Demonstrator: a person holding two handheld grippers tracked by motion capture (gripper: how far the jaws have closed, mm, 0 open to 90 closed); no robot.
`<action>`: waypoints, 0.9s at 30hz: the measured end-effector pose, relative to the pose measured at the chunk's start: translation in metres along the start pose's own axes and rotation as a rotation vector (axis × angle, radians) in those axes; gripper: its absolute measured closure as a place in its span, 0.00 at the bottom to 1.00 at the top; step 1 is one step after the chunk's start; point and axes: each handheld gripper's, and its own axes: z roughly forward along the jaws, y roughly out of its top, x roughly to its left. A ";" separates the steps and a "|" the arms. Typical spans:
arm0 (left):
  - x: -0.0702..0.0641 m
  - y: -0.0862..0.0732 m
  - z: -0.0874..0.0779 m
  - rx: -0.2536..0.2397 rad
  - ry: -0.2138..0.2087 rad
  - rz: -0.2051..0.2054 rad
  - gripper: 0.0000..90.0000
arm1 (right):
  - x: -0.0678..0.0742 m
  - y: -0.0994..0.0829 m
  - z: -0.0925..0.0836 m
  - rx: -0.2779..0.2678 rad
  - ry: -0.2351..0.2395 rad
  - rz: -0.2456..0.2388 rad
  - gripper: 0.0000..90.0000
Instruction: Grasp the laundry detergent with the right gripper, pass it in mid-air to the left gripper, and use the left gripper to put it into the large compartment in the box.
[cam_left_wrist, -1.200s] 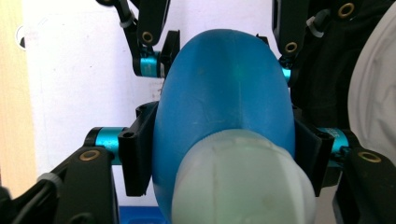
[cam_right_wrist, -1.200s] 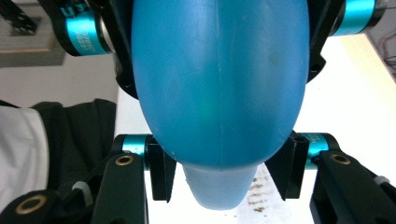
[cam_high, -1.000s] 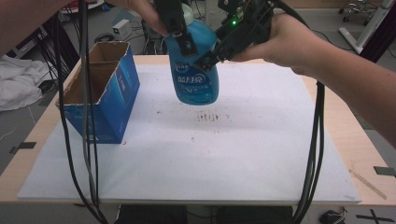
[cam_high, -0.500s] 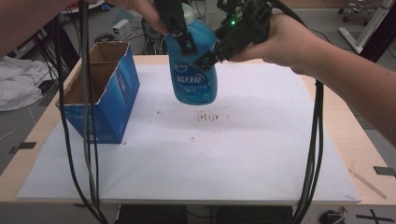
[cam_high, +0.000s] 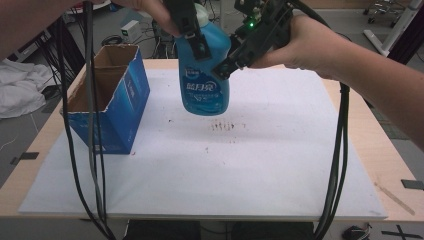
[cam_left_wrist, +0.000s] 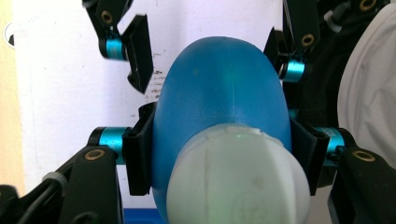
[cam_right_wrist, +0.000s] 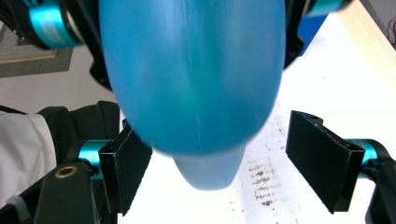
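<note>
A blue bottle (cam_high: 206, 75) with a white cap (cam_high: 201, 12) hangs in the air above the far middle of the table (cam_high: 350, 100), well clear of the white board (cam_high: 250, 165) that covers most of it. The left gripper (cam_high: 196, 42) comes down from above and is clenched on the bottle's upper body, one black pad pressed to each flank just below the cap, as the left gripper view (cam_left_wrist: 219, 154) shows plainly. The right gripper (cam_high: 231, 61) reaches in from the right side; its jaws have just been opening and now stand released, the bottle between them but the pads apart from it, with a clear gap on one side in the right gripper view (cam_right_wrist: 224, 172). To the left of the bottle an open blue carton (cam_high: 112, 107) stands on the board, its flaps up and its brown inside showing, well apart from the bottle. Right under the bottle, a little toward the near edge, the board carries a patch of small dark smudges (cam_high: 227, 126). Black cables (cam_high: 95, 150) trail down over the left front of the table, crossing in front of the carton, and another bundle (cam_high: 337, 165) drops at the right. The bottle's label (cam_high: 204, 86) bears white characters on blue, too small for me to read. White cloth (cam_high: 20, 92) lies on the floor off to the left.
</note>
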 end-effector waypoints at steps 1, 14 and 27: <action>0.000 0.000 0.000 0.000 -0.001 0.000 0.42 | 0.000 -0.001 0.000 0.005 0.012 0.010 0.18; 0.003 -0.011 -0.005 0.012 0.004 -0.032 0.42 | -0.014 -0.021 0.001 0.137 -0.004 0.050 0.15; 0.007 -0.036 -0.024 -0.005 0.027 -0.151 0.42 | -0.033 -0.060 0.004 0.349 -0.042 0.104 0.15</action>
